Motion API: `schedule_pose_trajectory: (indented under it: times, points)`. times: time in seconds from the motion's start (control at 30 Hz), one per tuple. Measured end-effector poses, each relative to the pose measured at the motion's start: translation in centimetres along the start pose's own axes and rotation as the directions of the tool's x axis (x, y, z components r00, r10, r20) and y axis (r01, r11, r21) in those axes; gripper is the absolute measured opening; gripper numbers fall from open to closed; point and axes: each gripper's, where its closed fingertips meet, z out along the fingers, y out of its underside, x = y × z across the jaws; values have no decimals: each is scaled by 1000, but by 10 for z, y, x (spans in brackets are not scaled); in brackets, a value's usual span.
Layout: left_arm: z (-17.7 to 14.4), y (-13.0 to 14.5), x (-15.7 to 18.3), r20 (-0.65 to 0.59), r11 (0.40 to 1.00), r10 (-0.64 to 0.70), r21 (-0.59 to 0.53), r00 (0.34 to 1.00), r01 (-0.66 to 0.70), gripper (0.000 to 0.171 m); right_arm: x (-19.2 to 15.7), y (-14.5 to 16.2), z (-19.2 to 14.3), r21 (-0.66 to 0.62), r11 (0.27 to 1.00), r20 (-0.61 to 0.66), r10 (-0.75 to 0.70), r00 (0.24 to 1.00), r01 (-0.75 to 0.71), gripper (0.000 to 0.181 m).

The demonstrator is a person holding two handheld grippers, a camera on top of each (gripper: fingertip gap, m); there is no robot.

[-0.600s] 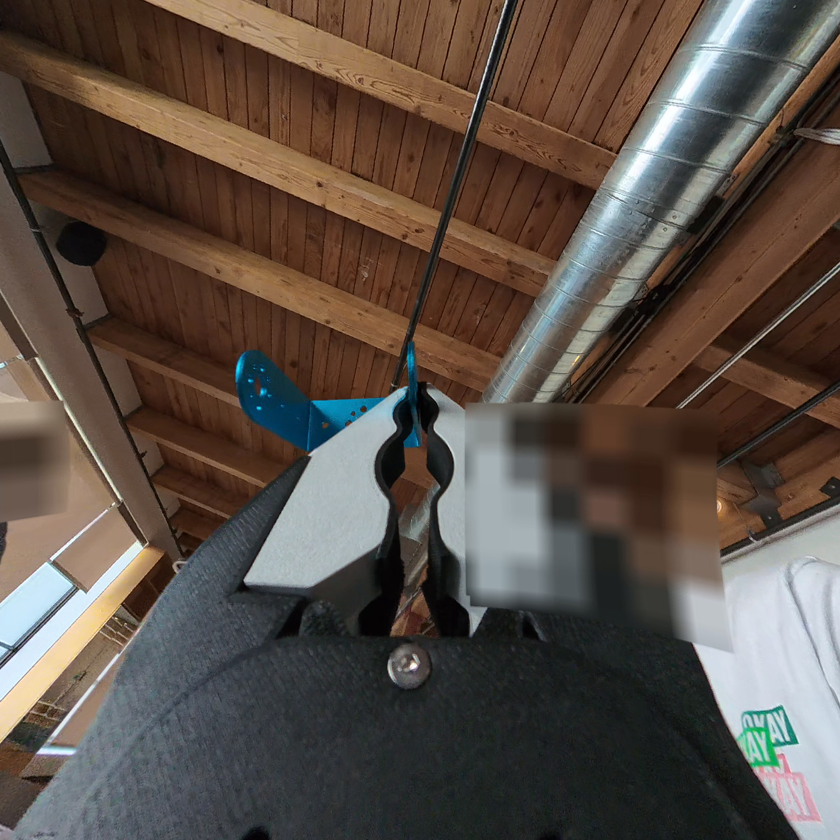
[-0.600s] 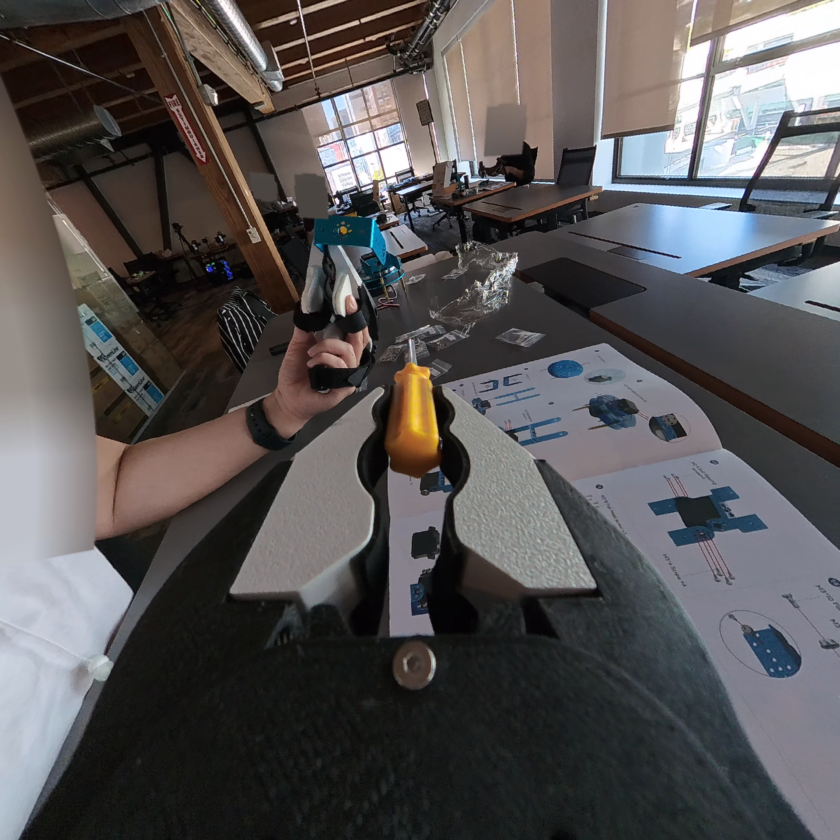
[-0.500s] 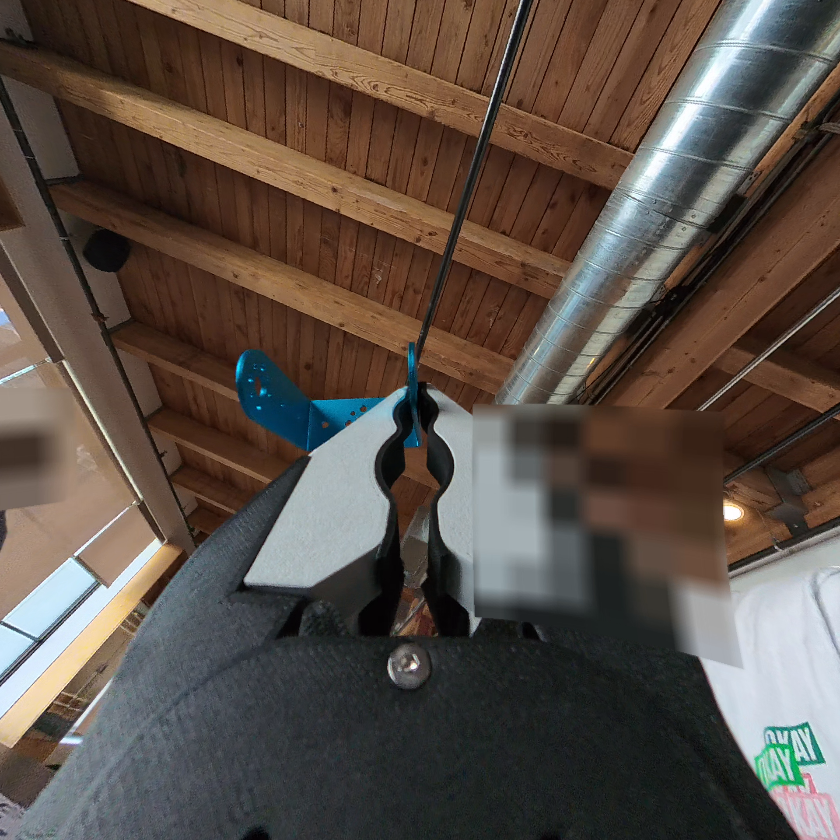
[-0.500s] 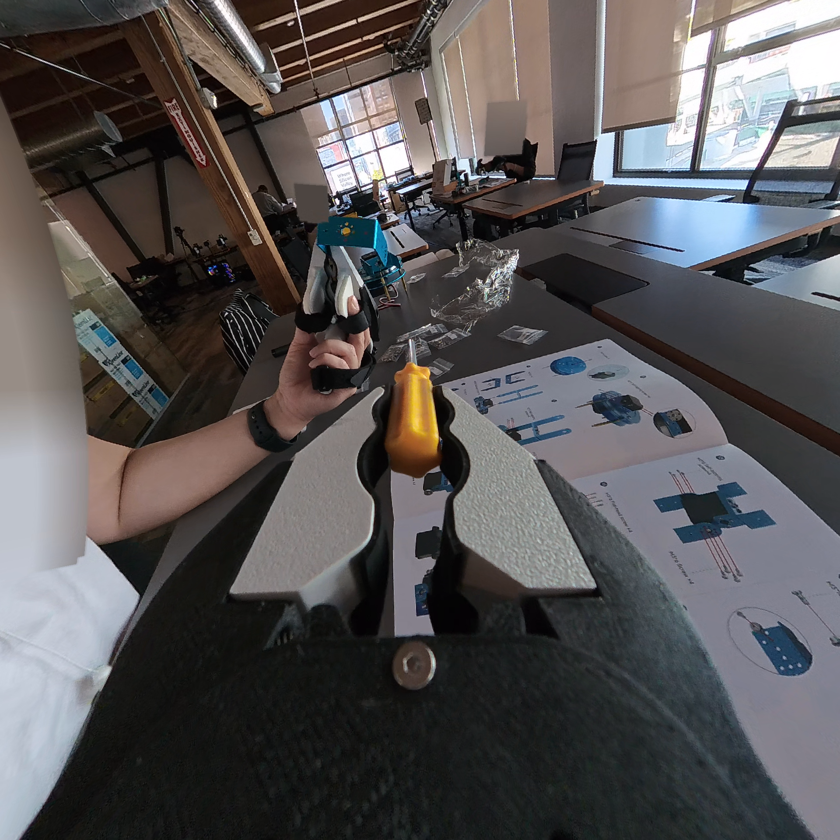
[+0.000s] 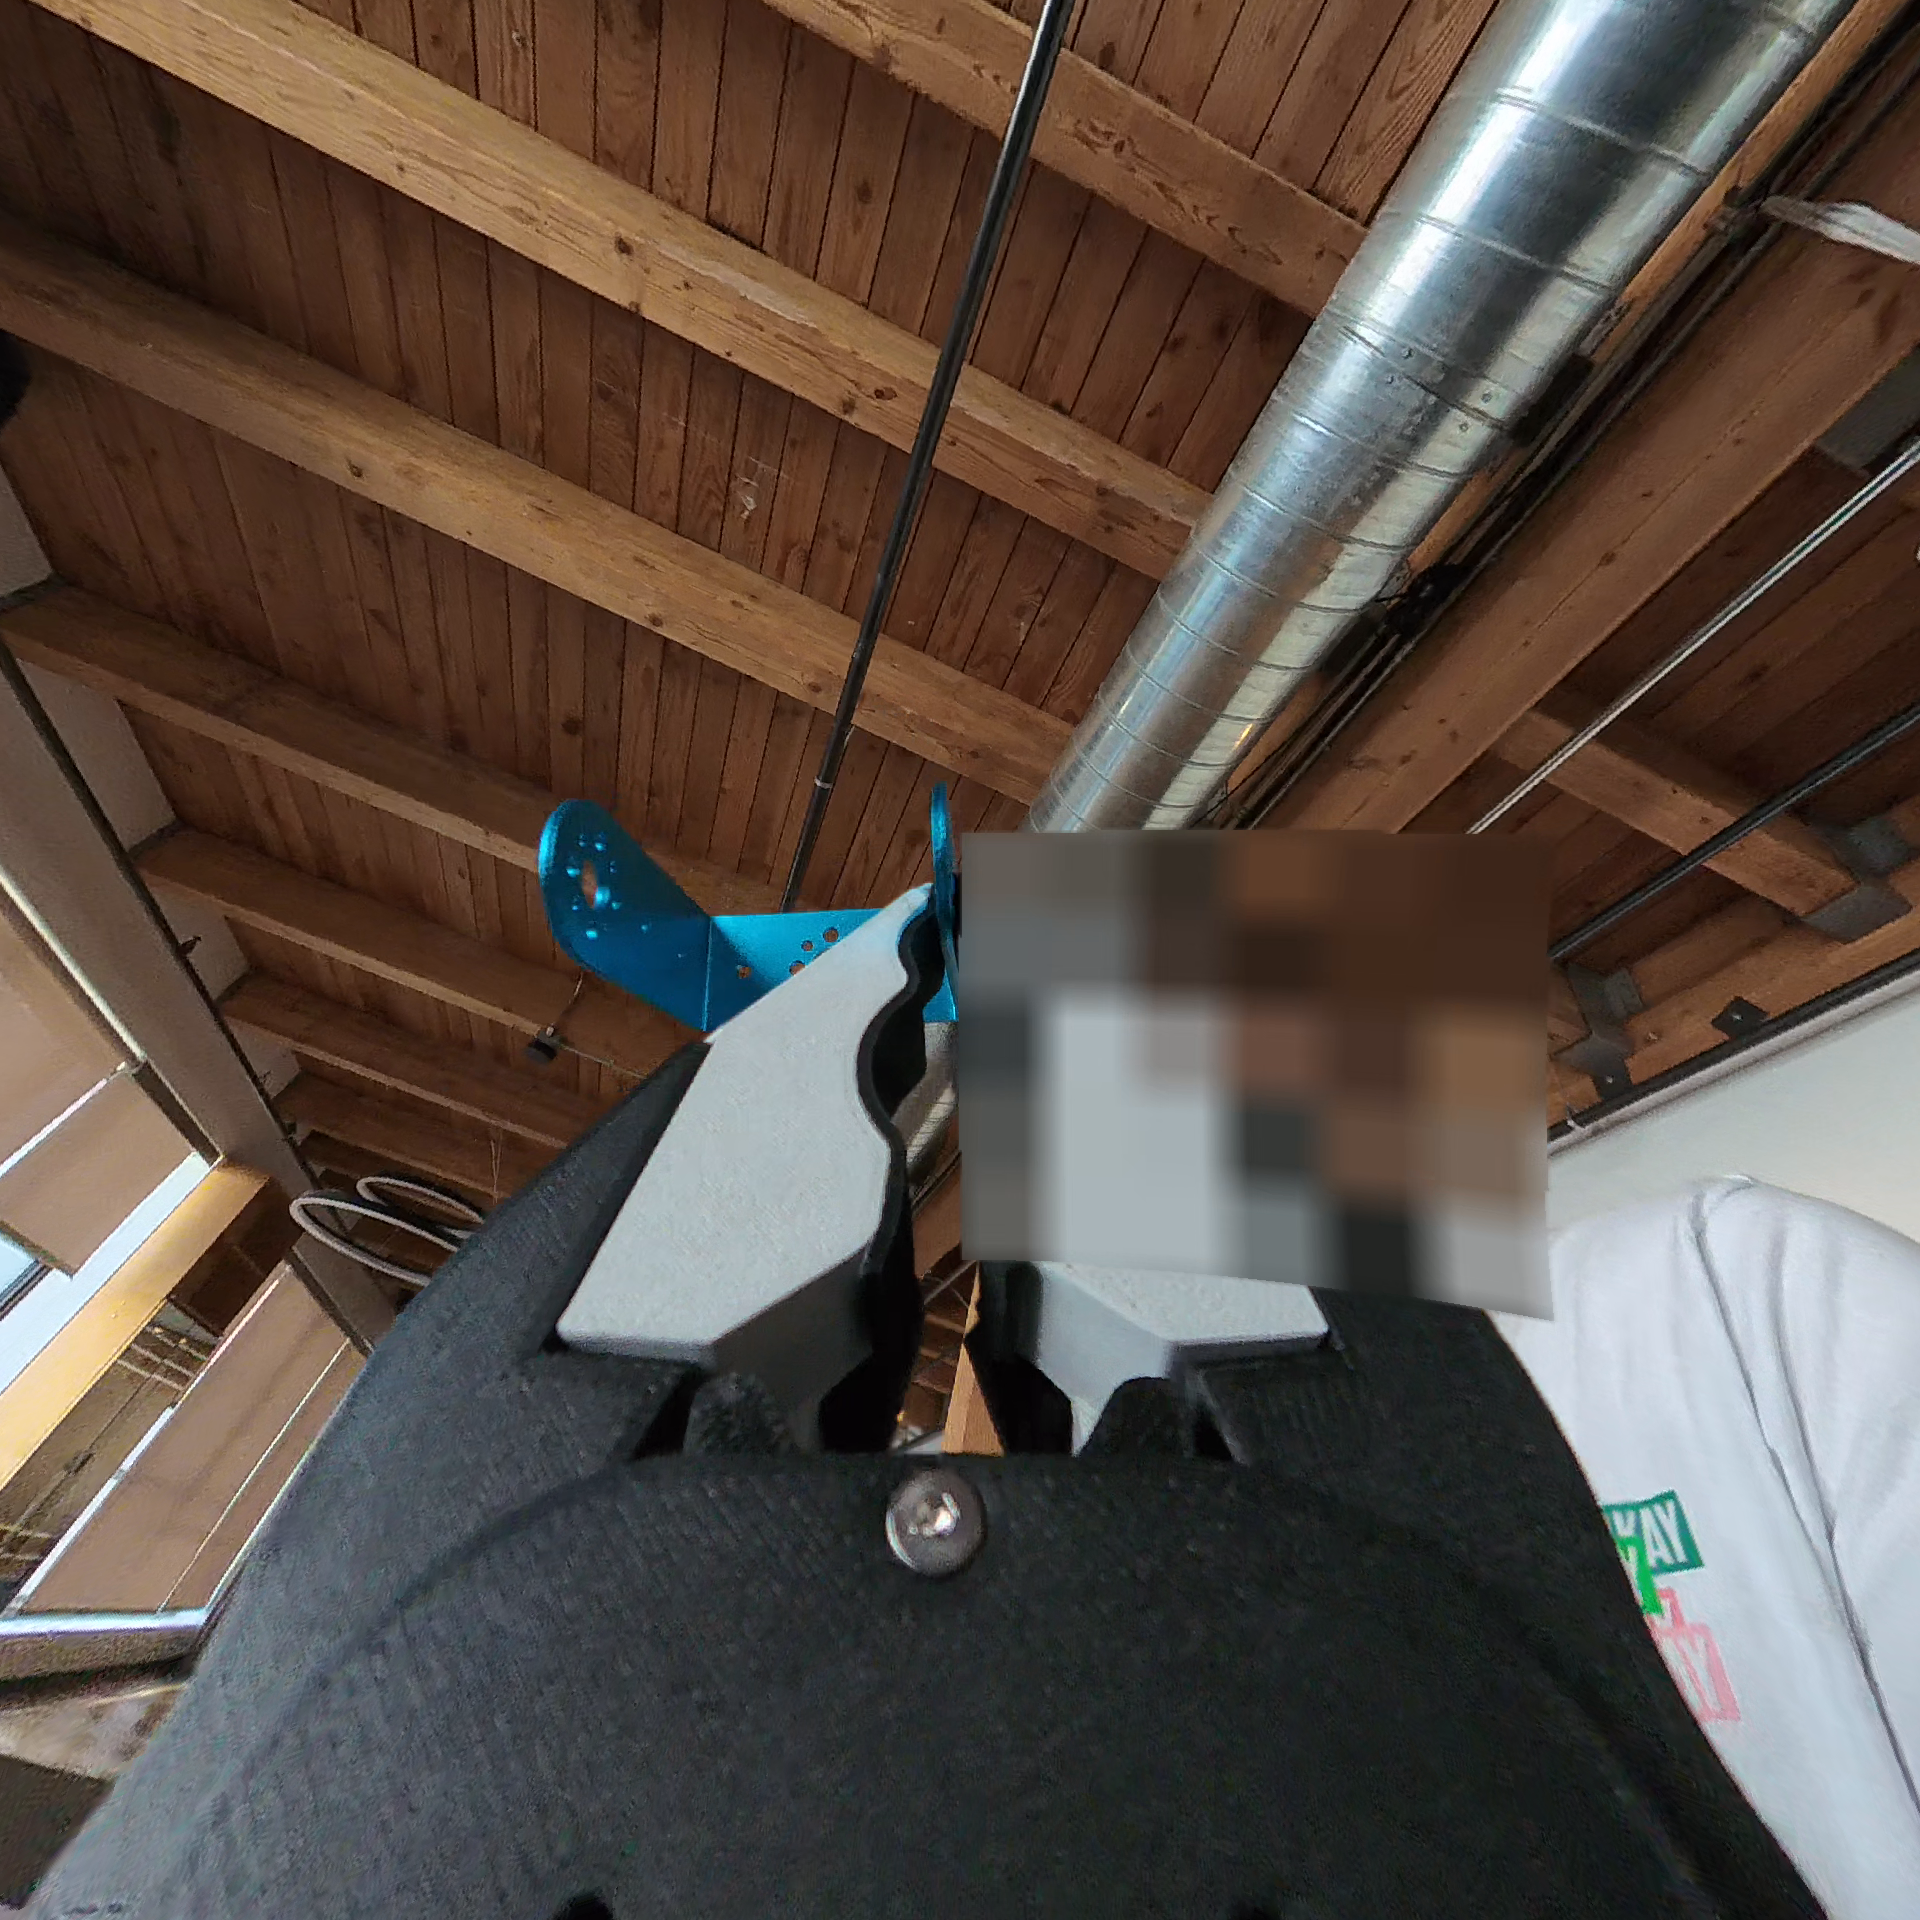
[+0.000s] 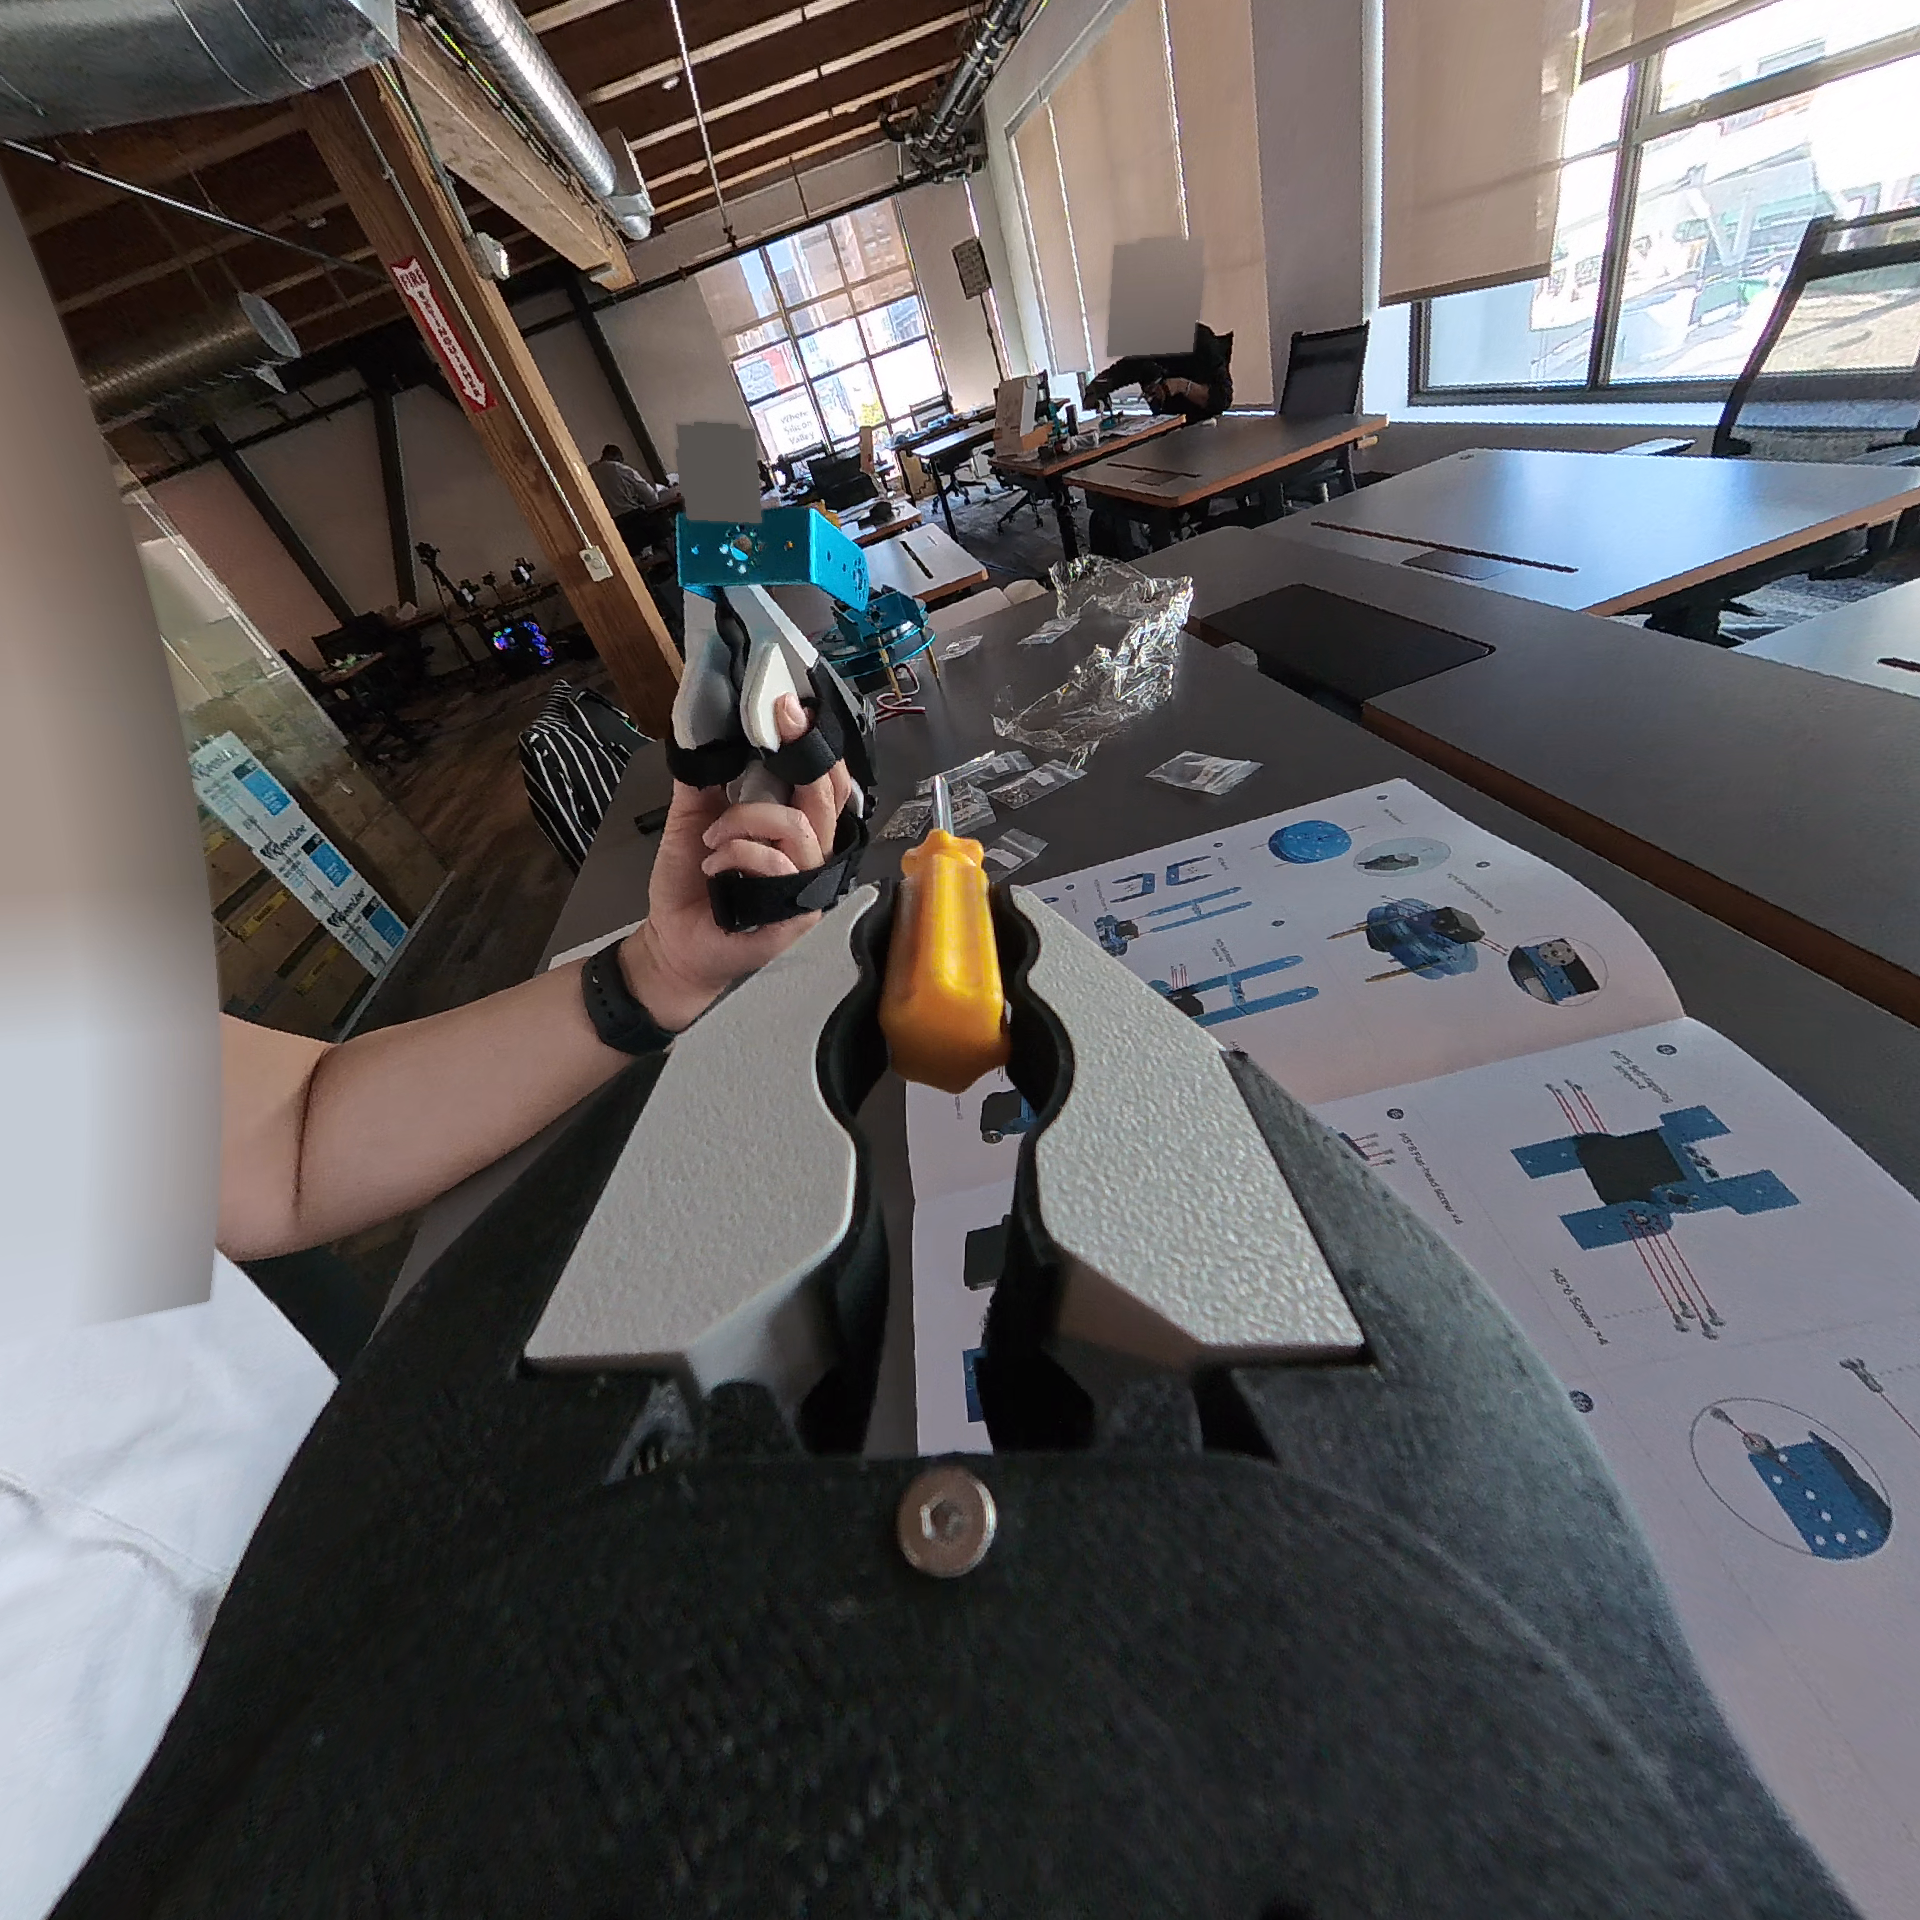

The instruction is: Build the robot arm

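Overhead, our left gripper (image 5: 940, 935) pointed at a wooden ceiling (image 5: 520, 436) crossed by a silver duct (image 5: 1351, 416), its tongs pinched together on one flange of a blue metal bracket (image 5: 665, 925); a mosaic patch hid the right finger there. From the right wrist view we saw that same left gripper (image 6: 743, 613) raised in a hand (image 6: 748, 862) above a grey table (image 6: 1351, 748), the bracket (image 6: 764, 551) perched at its tip. Our right gripper (image 6: 940, 935) was clamped on the orange handle of a screwdriver (image 6: 940, 966), whose short steel shaft pointed forward toward the bracket yet stood apart from it. Beneath lay an open instruction booklet (image 6: 1455, 1091) with blue diagrams, and beyond it small parts bags (image 6: 987, 790) and crumpled clear plastic wrap (image 6: 1101, 665). We judged that good handling here called for a firm, steady grip on the thin flange so the bracket could not pivot, and for the screwdriver shaft to be lined up squarely with a hole before any pressing or turning.
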Motion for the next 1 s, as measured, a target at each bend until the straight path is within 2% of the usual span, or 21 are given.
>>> schedule_pose_trajectory:
  times: [0.23, 0.5, 0.8, 1.0]
  points:
    - [-3, -6, 1, -21, 999, -24, 33, 1000, 24, 0, 1, 10, 7, -18, 1000, 10, 21, 1000, -21, 16]
    - [-14, -24, 5, -70, 987, -33, 153, 997, 43, 0, -1, 9, 8, -25, 1000, 5, 6, 1000, -5, 16]
    - [-10, -22, 10, -126, 987, -57, 140, 990, 75, 0, 2, -3, -4, -22, 1000, -16, -13, 1000, 12, 16]
    - [-2, -6, 13, -178, 990, -109, 67, 978, 122, 0, -1, -20, -31, -57, 998, 3, 21, 1000, -21, 16]
